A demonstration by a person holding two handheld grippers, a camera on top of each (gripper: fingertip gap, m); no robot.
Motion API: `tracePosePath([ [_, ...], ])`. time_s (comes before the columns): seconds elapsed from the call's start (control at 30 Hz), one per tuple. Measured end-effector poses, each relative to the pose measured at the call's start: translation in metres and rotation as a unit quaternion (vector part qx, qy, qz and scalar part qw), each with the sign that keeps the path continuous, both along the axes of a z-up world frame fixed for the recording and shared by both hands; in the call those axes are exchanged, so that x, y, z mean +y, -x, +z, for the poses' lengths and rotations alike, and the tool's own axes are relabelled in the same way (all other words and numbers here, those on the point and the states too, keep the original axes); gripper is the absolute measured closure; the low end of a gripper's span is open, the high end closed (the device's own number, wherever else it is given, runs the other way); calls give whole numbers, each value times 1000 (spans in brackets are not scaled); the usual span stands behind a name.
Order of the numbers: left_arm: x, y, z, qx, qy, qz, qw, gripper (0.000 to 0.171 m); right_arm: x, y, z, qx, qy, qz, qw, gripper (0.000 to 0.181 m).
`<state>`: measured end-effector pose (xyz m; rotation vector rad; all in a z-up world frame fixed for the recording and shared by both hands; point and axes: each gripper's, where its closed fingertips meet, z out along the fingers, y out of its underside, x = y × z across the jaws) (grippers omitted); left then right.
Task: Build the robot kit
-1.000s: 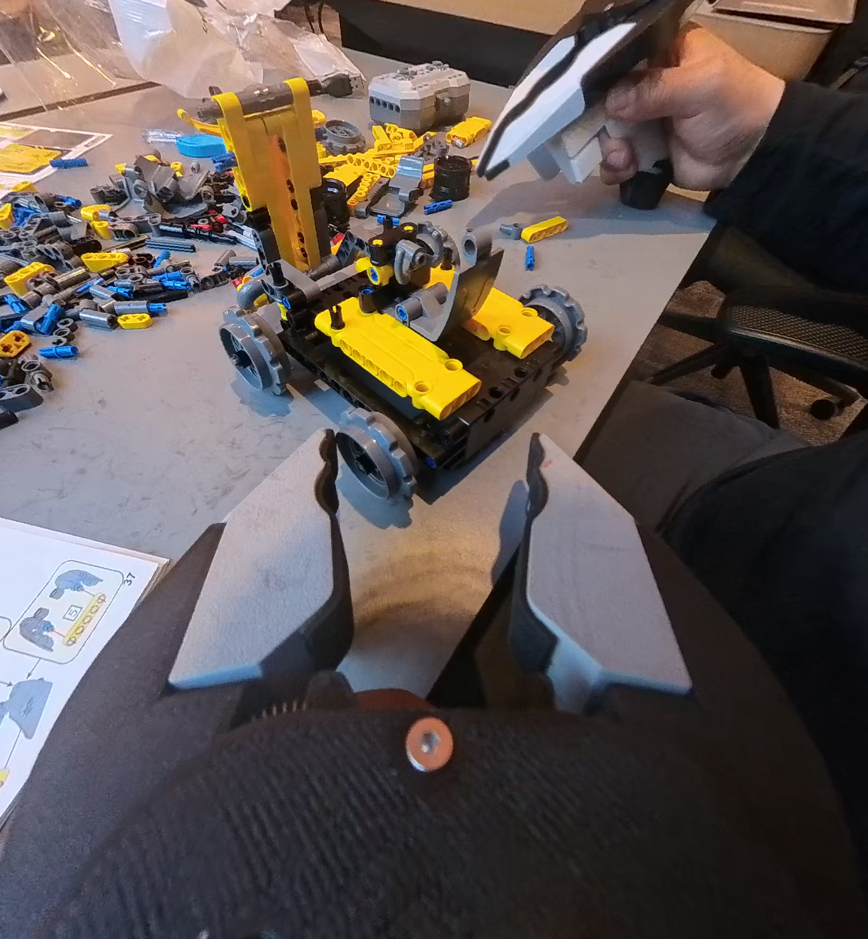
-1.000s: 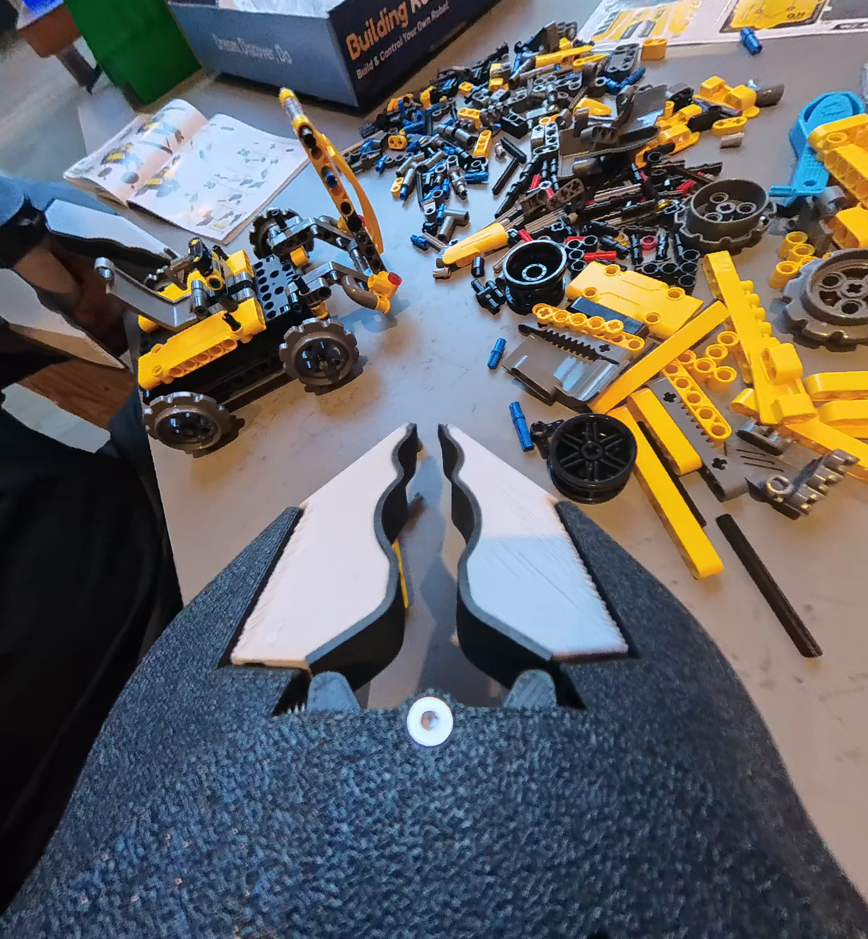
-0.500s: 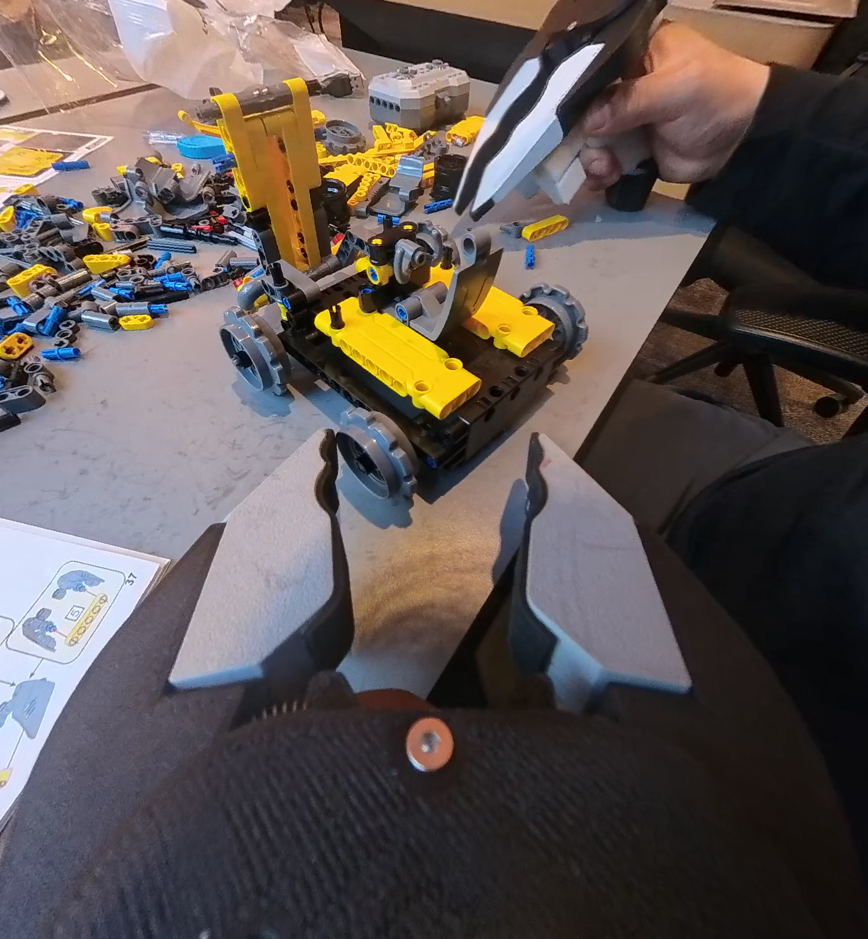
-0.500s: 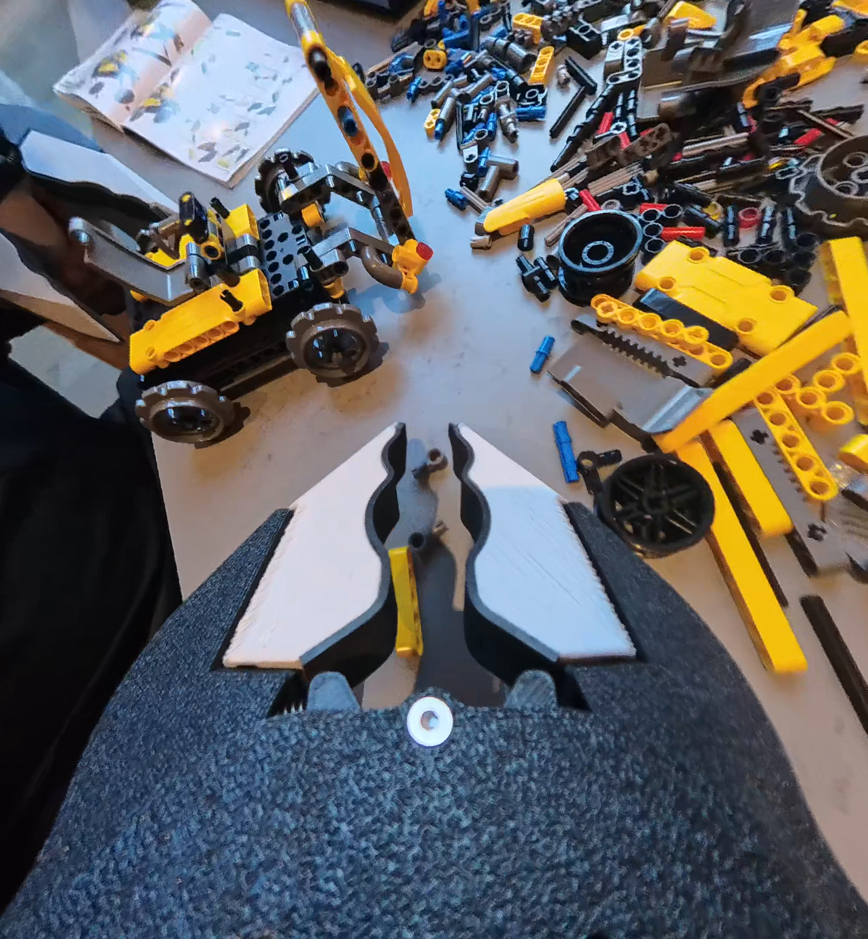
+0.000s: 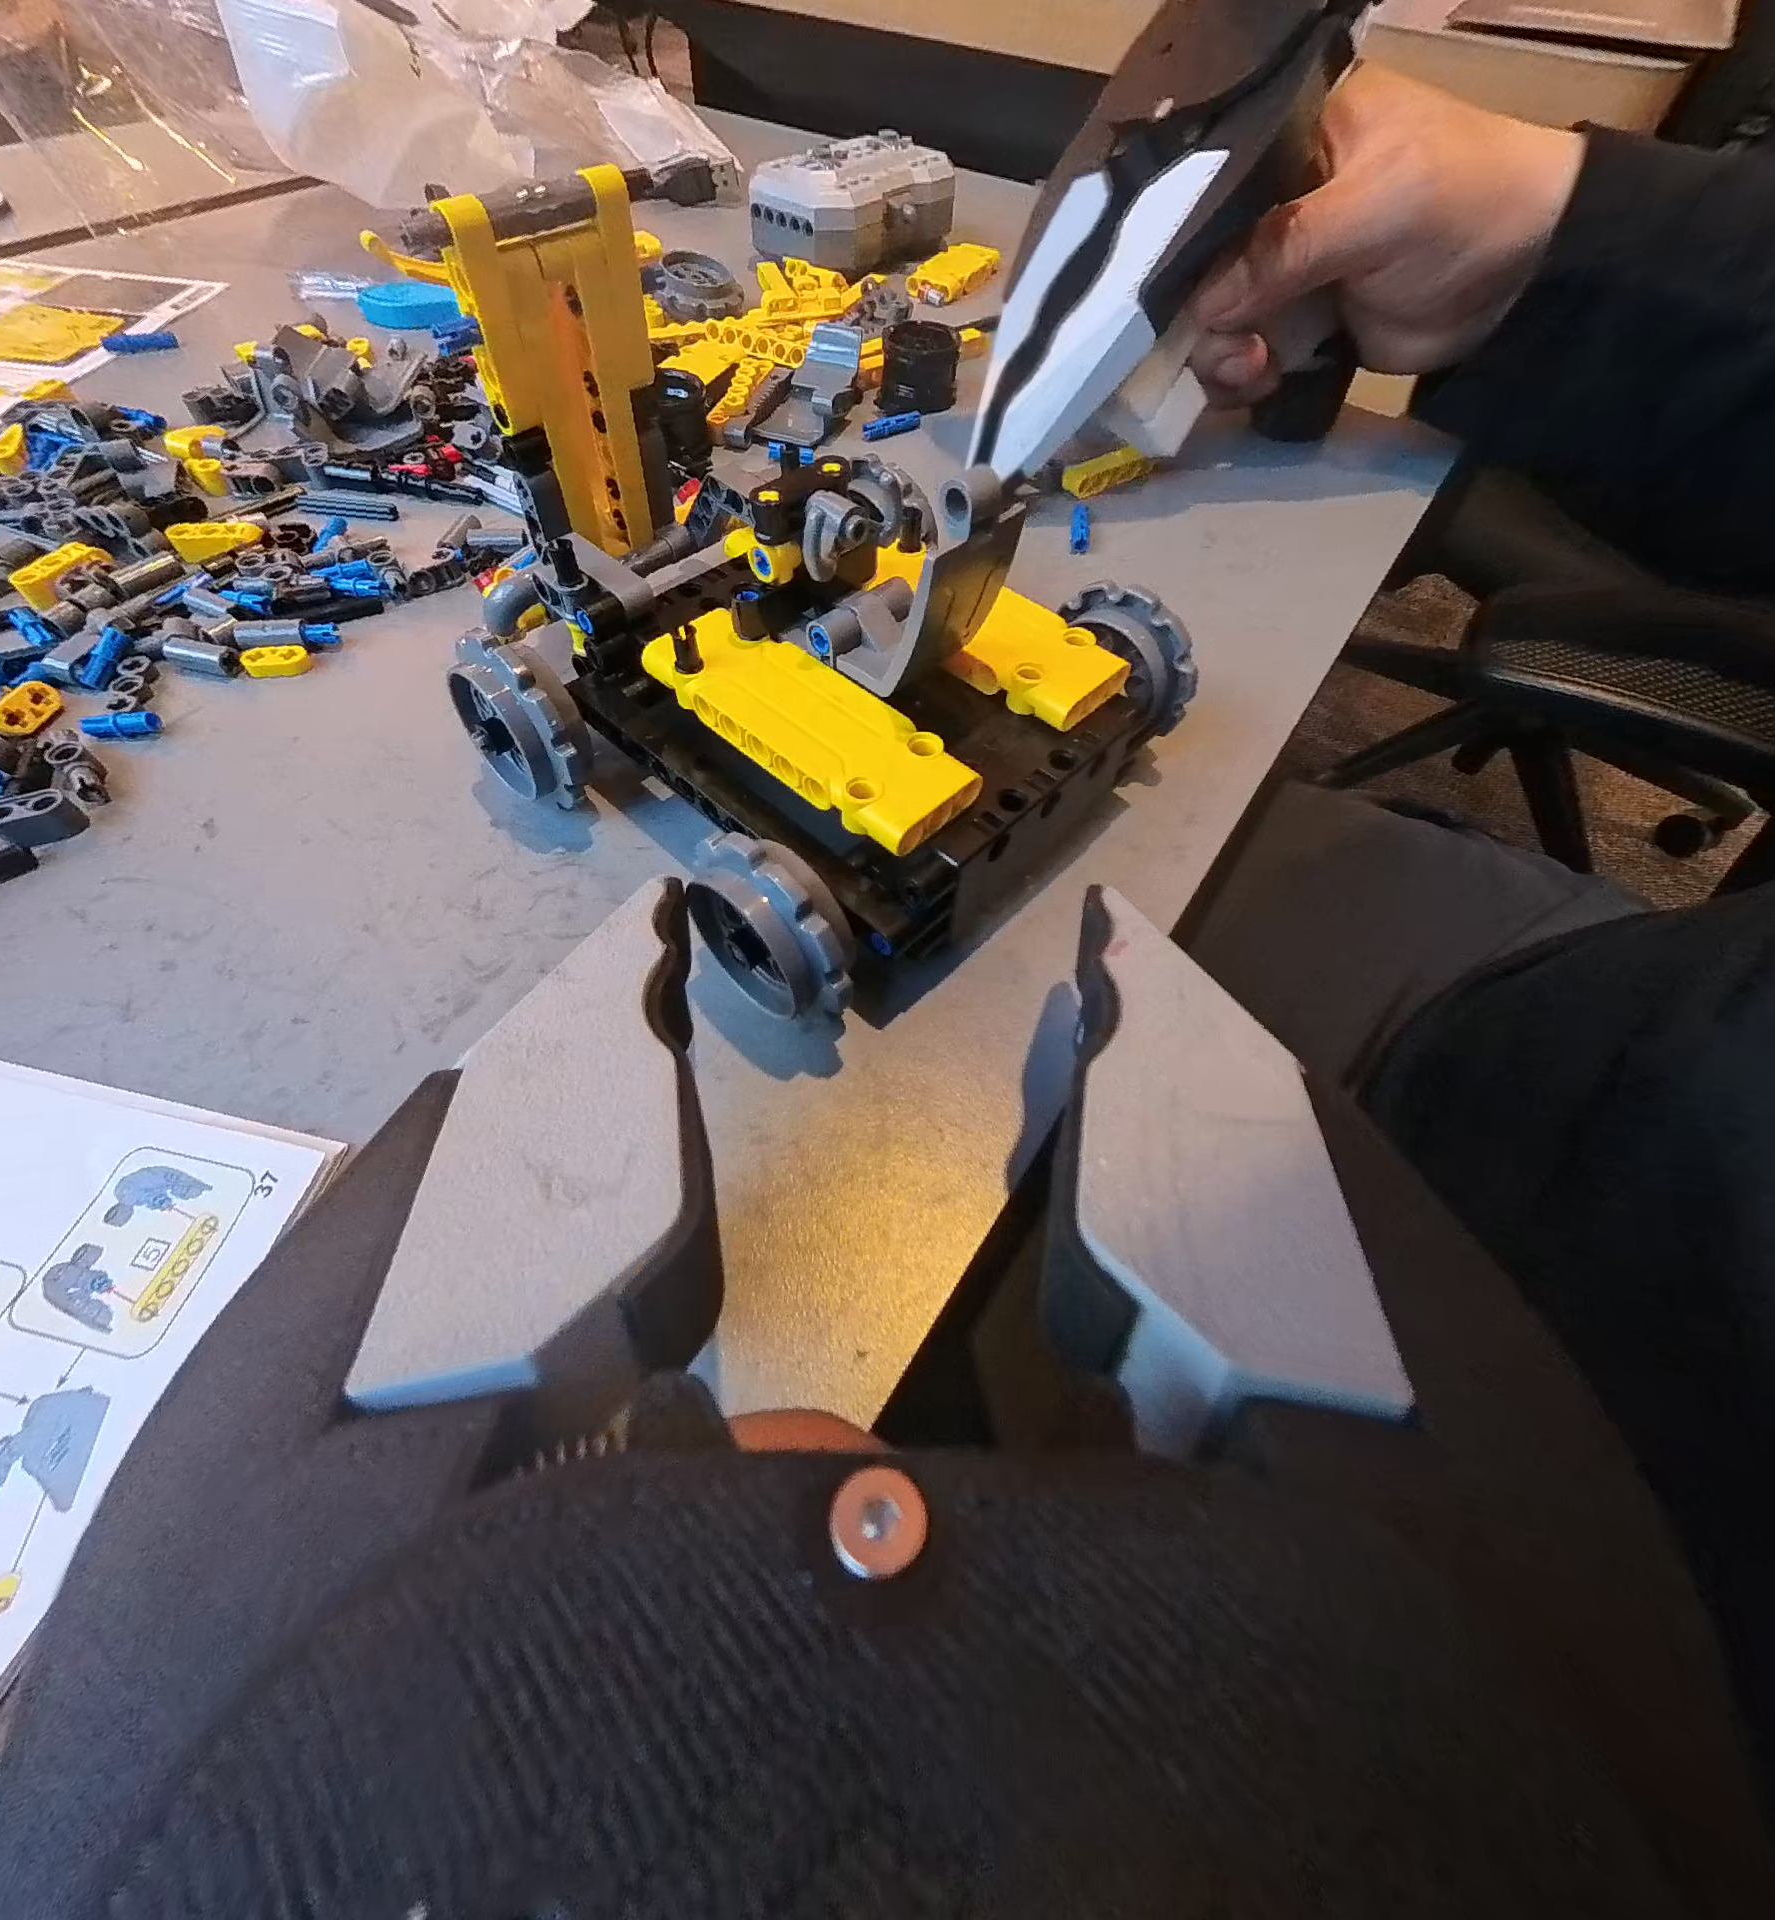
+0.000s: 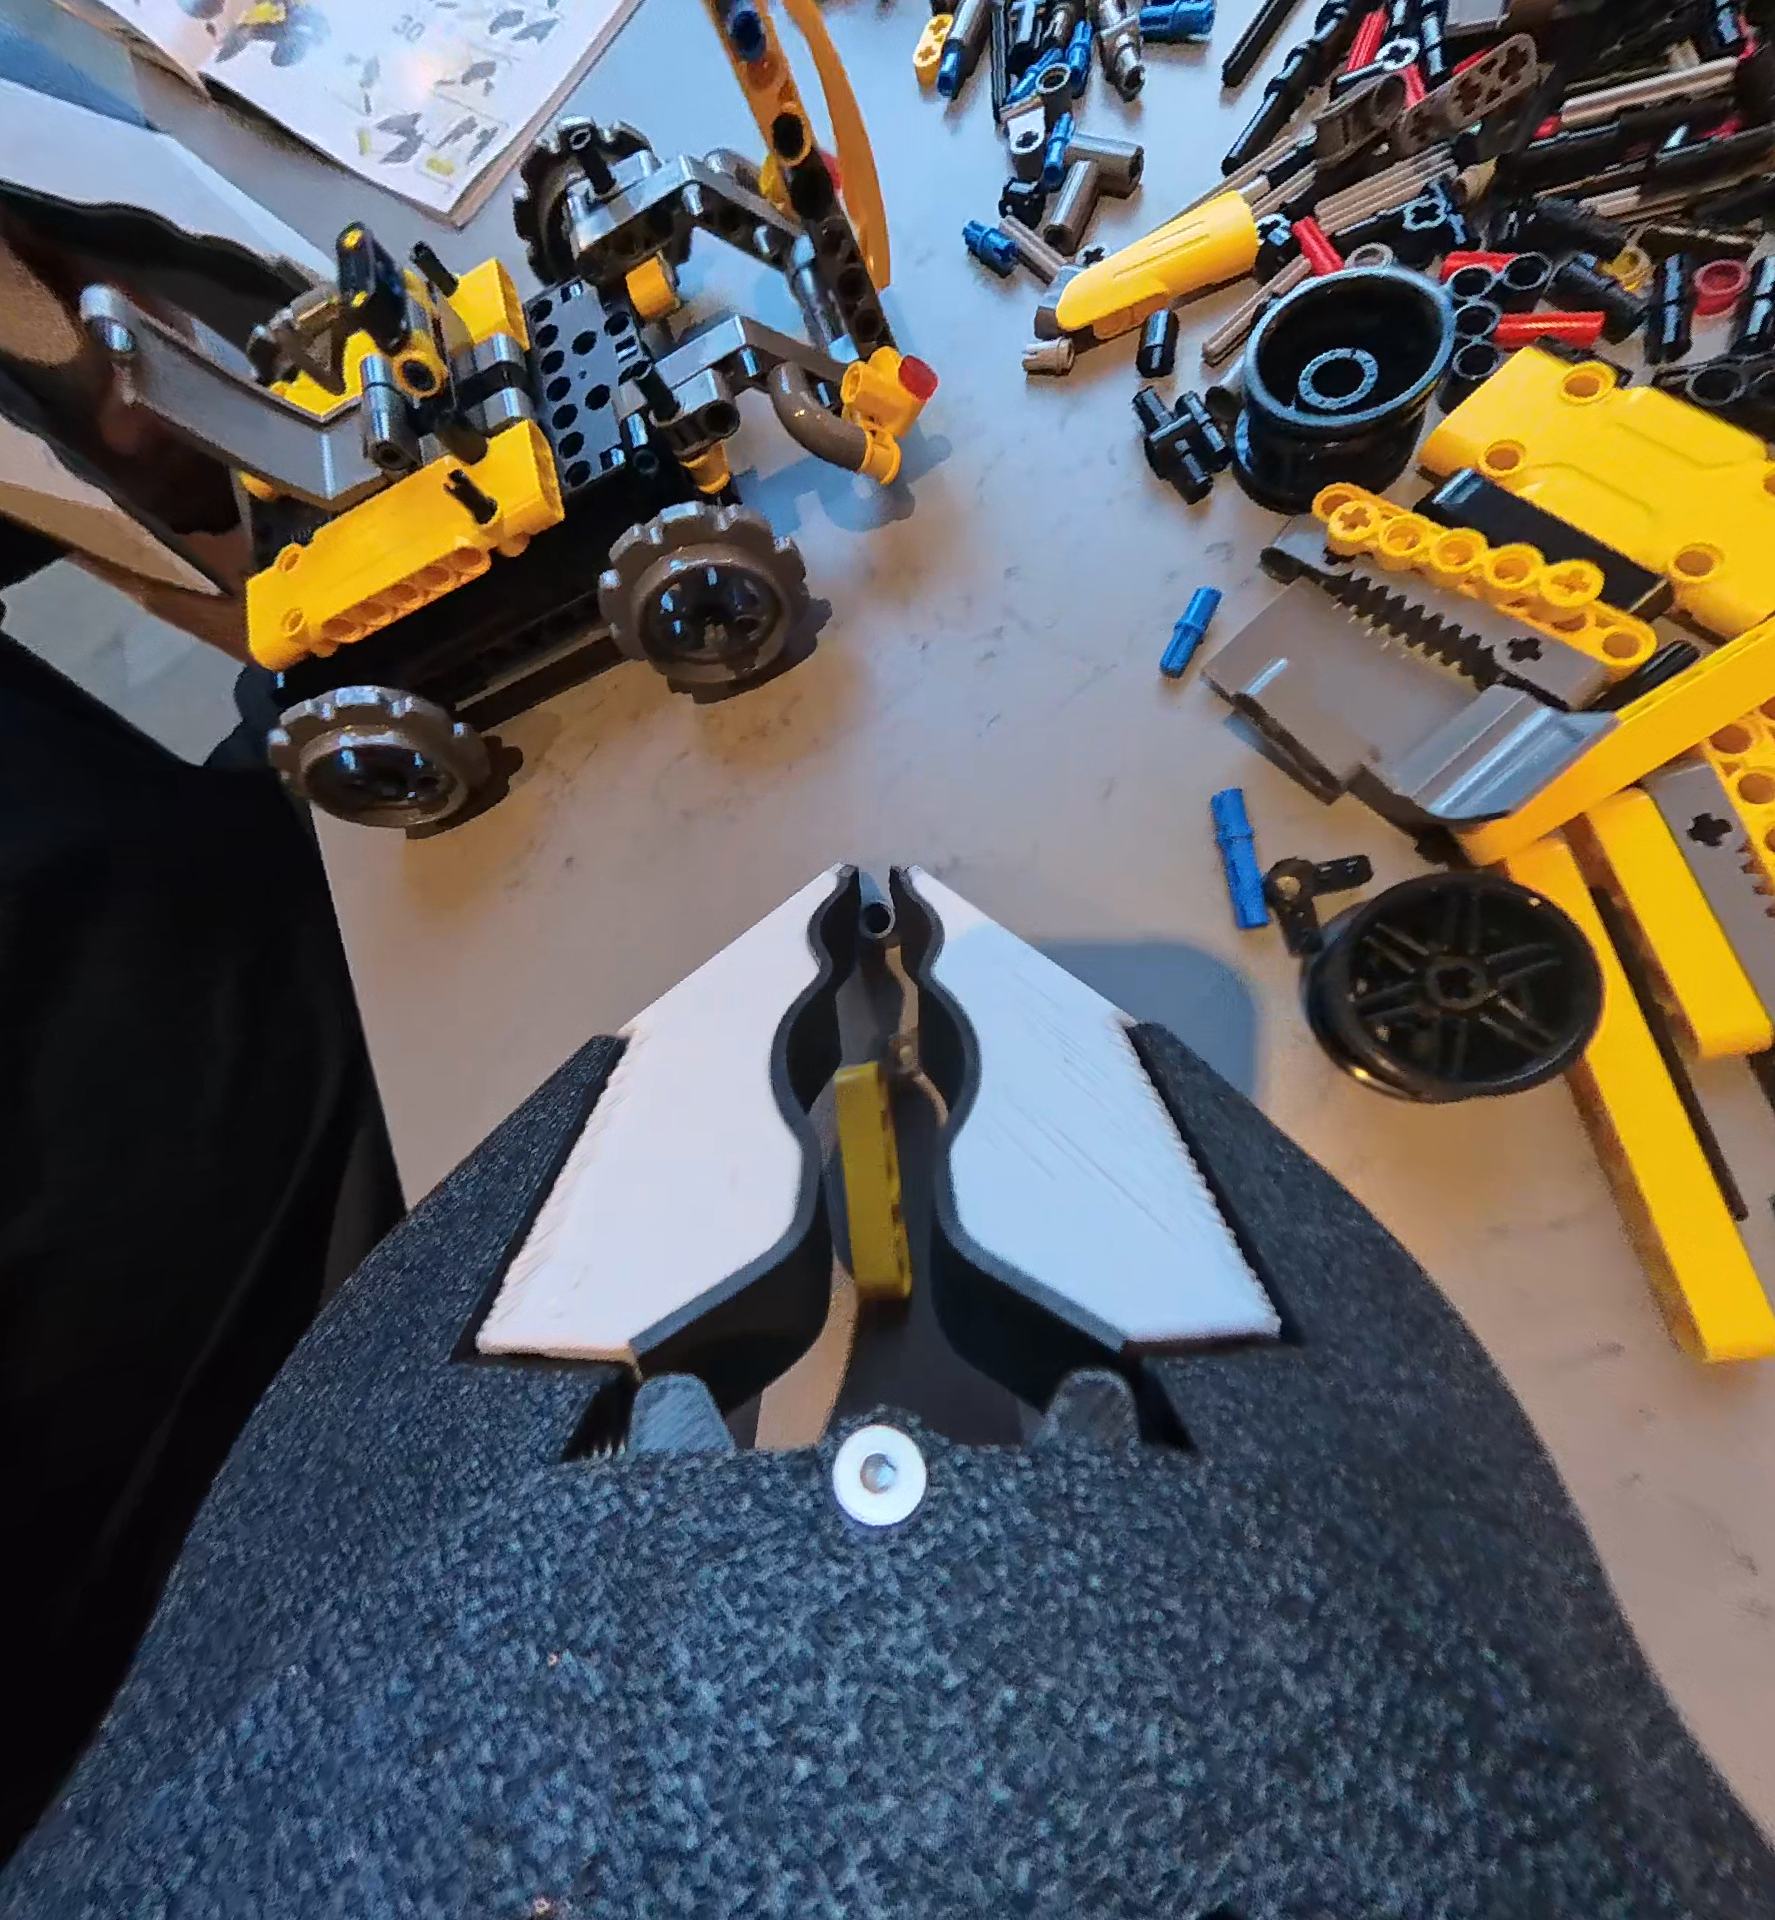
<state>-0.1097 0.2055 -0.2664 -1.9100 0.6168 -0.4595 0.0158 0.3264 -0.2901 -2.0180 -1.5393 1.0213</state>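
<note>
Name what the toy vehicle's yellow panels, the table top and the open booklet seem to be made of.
Yellow panels: likely moulded plastic, smooth, with glossy highlights and pin holes.
Table top: hard, matte grey surface, faintly scuffed; possibly laminate, unclear.
Booklet: printed paper, thin flat pages, slight sheen.

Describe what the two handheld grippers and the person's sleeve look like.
The left gripper has two flat grey fingers with wavy black inner edges on a black textured body with a round metal screw. The right gripper has lighter, whitish fingers, black-edged, on a speckled dark grey body with a similar screw. The sleeve is black. No cables show.
</note>
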Motion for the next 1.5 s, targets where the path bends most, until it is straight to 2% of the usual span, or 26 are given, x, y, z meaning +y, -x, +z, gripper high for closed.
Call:
tracePosePath([
  [0.17,0,0,0,-1,0,-1,1000,99,-5,-4,6,16,-17,-1,1000,174],
  [0.27,0,0,0,-1,0,-1,1000,99,8,-10,13,35,-37,-37,998,173],
  [0.37,0,0,0,-1,0,0,1000,99,25,-23,7,14,-52,-76,996,173],
  [0.57,0,0,0,-1,0,0,1000,100,15,-25,-1,-10,-36,-49,998,177],
  [0.73,1,0,0,-2,0,1,1000,100,8,-24,3,4,-28,-35,999,175],
  [0.9,1,0,0,-3,0,1,1000,100,29,-26,18,41,-58,-77,994,175],
  [1.0,1,0,0,-3,0,1,1000,100,48,-24,17,8,-103,-94,990,169],
  [1.17,1,0,0,-2,0,1,1000,100,61,-11,8,-62,-186,-58,979,172],
  [1.5,1,0,1,-7,2,0,1000,100,62,-7,-3,-93,-166,-21,981,177],
])
